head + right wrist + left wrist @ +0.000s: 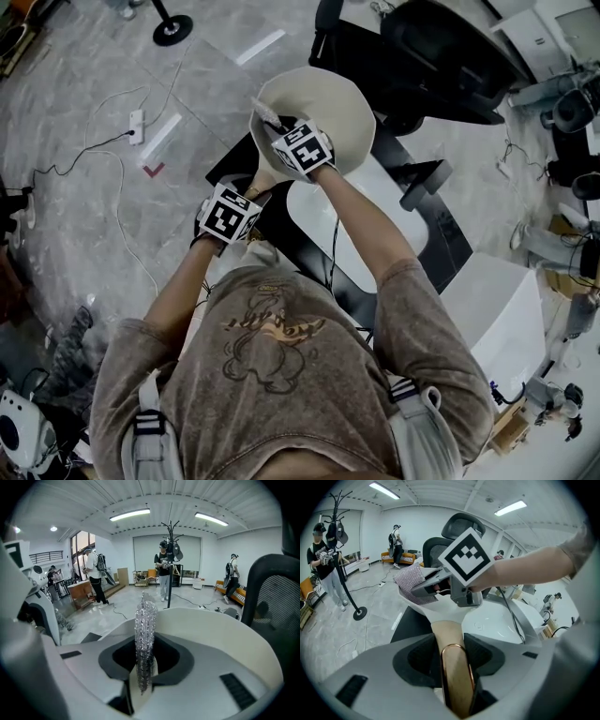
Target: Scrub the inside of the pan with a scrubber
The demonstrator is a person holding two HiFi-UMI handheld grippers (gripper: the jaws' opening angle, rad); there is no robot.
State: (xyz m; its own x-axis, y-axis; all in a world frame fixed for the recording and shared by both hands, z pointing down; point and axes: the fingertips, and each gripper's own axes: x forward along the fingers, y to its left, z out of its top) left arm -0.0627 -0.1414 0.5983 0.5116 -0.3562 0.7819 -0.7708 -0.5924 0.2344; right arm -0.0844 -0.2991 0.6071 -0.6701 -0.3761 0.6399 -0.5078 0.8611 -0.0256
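I hold a cream pan [323, 103] tilted up above the table. My left gripper [246, 195] is shut on its tan handle [451, 641], which has a copper ring at the end and runs between both pads. My right gripper [281, 129] reaches into the pan from the near side and is shut on a sparkly silver scrubber [144, 630], which stands on edge between its jaws. In the left gripper view the scrubber [410, 581] lies against the pan's inner wall [440, 613], under the right gripper's marker cube [465, 558]. The pan's far rim [211, 620] curves behind the scrubber.
A white table top [375, 216] on a black base lies under the pan. A black office chair [441, 52] stands behind it and a white box [497, 319] to the right. A power strip [137, 125] and cables lie on the floor at left. People stand far off.
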